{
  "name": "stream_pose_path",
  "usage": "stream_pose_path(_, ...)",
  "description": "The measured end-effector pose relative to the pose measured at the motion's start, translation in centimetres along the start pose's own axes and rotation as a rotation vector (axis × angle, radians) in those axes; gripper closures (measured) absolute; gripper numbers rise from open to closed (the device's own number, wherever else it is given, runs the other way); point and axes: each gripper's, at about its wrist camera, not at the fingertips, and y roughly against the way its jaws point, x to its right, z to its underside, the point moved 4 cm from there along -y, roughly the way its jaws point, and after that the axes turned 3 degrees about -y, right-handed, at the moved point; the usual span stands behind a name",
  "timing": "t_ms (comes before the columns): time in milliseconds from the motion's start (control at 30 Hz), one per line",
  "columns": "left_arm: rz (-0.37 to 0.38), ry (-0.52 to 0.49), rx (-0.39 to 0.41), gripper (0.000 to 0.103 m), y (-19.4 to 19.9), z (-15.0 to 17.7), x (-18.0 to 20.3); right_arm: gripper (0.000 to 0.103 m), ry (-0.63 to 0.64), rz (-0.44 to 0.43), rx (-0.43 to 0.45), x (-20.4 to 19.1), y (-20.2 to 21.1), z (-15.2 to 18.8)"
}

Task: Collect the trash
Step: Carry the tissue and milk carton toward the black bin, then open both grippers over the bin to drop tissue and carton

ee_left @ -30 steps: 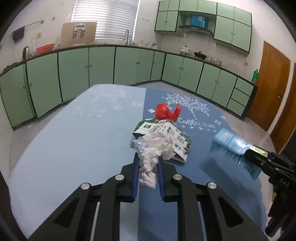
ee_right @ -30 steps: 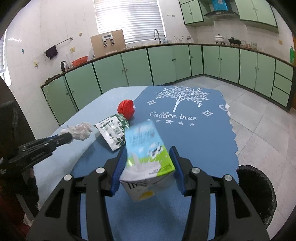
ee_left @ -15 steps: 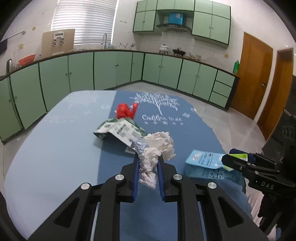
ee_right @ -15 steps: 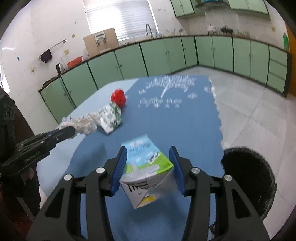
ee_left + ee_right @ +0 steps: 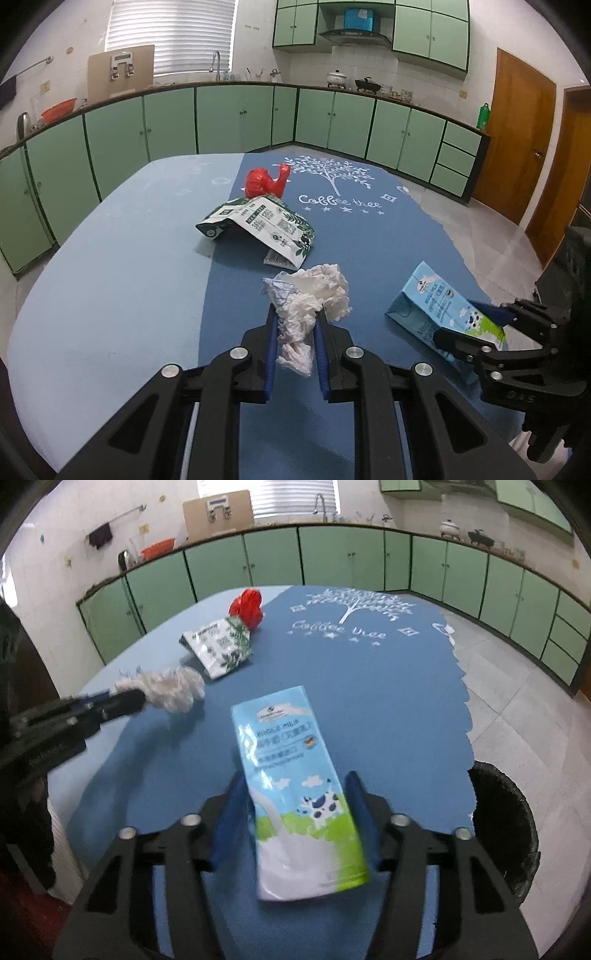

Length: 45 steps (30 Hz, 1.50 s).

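My left gripper (image 5: pixel 295 317) is shut on a crumpled white tissue wad (image 5: pixel 310 295) and holds it above the blue tablecloth (image 5: pixel 369 236). My right gripper (image 5: pixel 295 786) is shut on a light blue milk carton (image 5: pixel 291 775), which also shows in the left wrist view (image 5: pixel 436 310). A flattened green-and-white carton (image 5: pixel 266 225) and a red plastic bag (image 5: pixel 264 181) lie on the table further out. In the right wrist view the left gripper (image 5: pixel 122 703) with the tissue (image 5: pixel 173 688) is at the left.
A black-lined trash bin (image 5: pixel 506 819) stands on the floor at the table's right edge. Green kitchen cabinets (image 5: pixel 221 118) line the far walls. A brown door (image 5: pixel 517 136) is at the right.
Both grippers have swung back toward the table centre. The milk carton now tips forward and lies more lengthwise between the right fingers. The tissue stays held.
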Motion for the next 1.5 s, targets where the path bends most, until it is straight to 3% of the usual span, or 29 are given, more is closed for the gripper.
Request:
stream_pose_path(67,0.004,-0.003,0.003,0.085,0.1,-0.1,0.2,0.060,-0.003,-0.010,0.001,0.1,0.0,0.0)
stream_pose_path(367,0.047,-0.033,0.036,0.085,0.2,-1.6,2.4,0.061,-0.085,0.011,0.082,2.2,2.9,-1.9)
stream_pose_path(767,0.188,-0.119,0.094,0.085,-1.0,-5.8,10.1,0.061,-0.143,0.137,0.186,8.3,8.6,-4.0)
stream_pose_path(1067,0.333,-0.214,0.103,0.085,-2.7,-7.5,19.4,0.061,-0.268,0.276,0.201,17.0,11.5,-1.7)
stream_pose_path(1367,0.424,-0.287,0.057,0.081,-5.9,-7.0,27.4,0.061,-0.375,0.371,0.163,24.4,11.1,1.7)
stream_pose_path(1433,0.435,-0.288,0.040,0.078,-6.8,-6.8,28.5,0.060,-0.393,0.385,0.144,25.7,10.5,2.3)
stream_pose_path(1500,0.432,-0.299,0.030,0.075,-7.6,-6.7,29.4,0.052,-0.413,0.397,0.133,27.1,9.8,3.0)
